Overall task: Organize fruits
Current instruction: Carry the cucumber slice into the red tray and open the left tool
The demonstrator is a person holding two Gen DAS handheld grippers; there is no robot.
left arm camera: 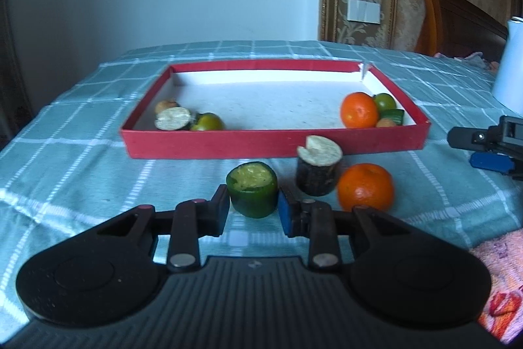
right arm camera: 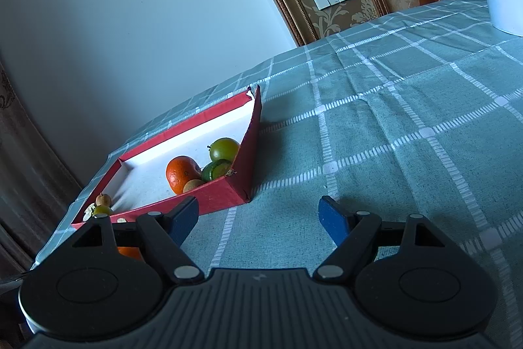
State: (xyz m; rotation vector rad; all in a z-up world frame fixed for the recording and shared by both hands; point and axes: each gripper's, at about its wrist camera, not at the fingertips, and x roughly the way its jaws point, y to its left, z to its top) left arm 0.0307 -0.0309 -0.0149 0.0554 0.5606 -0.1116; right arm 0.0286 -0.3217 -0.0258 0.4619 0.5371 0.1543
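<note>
A red tray with a white floor lies on the checked cloth. Its left end holds a cut dark piece, a green fruit and a small brown fruit. Its right end holds an orange, a green fruit and small pieces. In front of the tray lie a cut green piece, a dark cut piece and an orange. My left gripper has its pads against both sides of the cut green piece. My right gripper is open and empty, right of the tray.
A white jug stands at the right on the table. The right gripper shows at the right edge of the left wrist view. A pink patterned cloth lies at the near right. A wooden chair stands behind the table.
</note>
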